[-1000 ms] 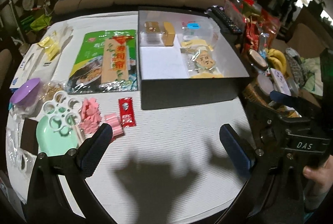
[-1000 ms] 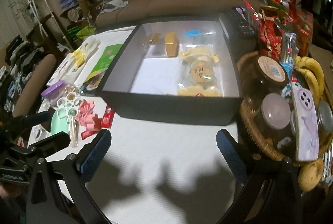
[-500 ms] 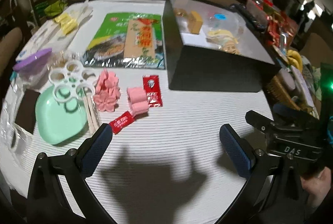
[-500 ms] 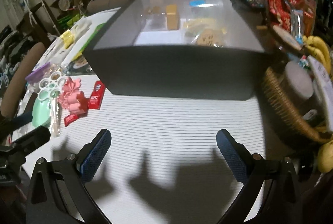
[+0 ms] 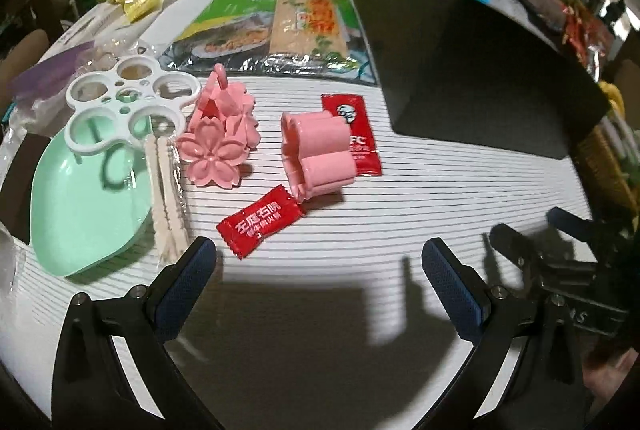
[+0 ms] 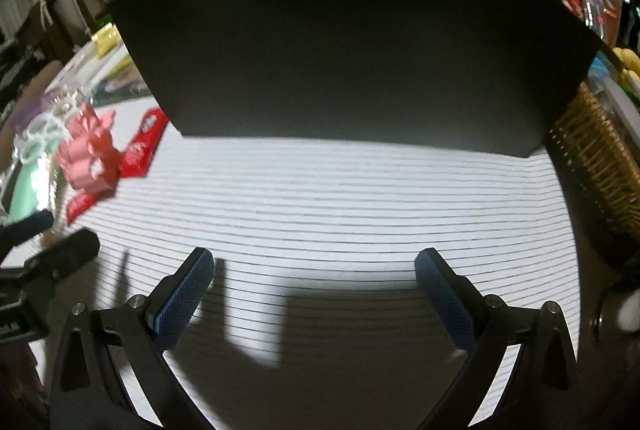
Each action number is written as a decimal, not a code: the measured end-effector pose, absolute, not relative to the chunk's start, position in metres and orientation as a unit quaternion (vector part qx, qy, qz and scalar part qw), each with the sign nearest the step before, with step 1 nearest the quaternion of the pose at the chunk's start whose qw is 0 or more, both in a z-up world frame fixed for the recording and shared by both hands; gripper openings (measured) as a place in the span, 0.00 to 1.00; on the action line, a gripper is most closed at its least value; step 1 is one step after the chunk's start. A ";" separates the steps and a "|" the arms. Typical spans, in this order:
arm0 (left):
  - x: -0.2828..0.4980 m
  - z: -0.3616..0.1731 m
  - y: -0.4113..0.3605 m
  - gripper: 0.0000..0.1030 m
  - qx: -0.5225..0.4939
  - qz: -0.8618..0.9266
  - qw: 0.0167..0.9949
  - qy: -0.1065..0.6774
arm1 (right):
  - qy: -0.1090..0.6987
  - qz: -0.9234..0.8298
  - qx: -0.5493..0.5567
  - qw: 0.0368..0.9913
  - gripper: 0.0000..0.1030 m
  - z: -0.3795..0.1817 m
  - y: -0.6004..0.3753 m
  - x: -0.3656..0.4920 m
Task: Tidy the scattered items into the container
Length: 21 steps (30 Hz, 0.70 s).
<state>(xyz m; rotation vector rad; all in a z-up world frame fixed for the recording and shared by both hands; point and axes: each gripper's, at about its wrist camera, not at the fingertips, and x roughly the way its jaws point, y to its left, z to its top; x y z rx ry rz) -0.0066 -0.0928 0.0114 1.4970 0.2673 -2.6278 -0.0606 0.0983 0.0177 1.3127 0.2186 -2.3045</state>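
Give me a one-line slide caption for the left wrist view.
Open left tongs low over the striped table, facing a red candy, pink molds and the black box.

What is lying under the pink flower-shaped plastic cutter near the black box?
The pink flower-shaped plastic cutter partly covers a red KFC sauce packet on the striped white tablecloth. The packet's left edge is hidden beneath it.

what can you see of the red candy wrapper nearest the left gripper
The red candy wrapper is a small glossy packet with crimped, zigzag ends and white Chinese characters printed across it. It looks sealed and lies flat on the striped tablecloth, angled with its right end farther away. That end sits at the base of the pink cylindrical mould; contact is unclear. It is just beyond the open left gripper.
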 end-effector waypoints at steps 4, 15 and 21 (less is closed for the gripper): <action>-0.010 0.000 -0.085 1.00 0.493 -0.866 0.055 0.065 | 0.082 -0.847 0.470 0.234 1.00 0.017 0.100 -0.061; -0.008 -0.005 -0.078 1.00 0.464 -0.882 0.065 0.041 | 0.088 -0.864 0.440 0.227 1.00 0.012 0.104 -0.050; -0.010 -0.004 -0.080 1.00 0.464 -0.882 0.067 0.042 | 0.088 -0.864 0.440 0.228 1.00 0.011 0.105 -0.051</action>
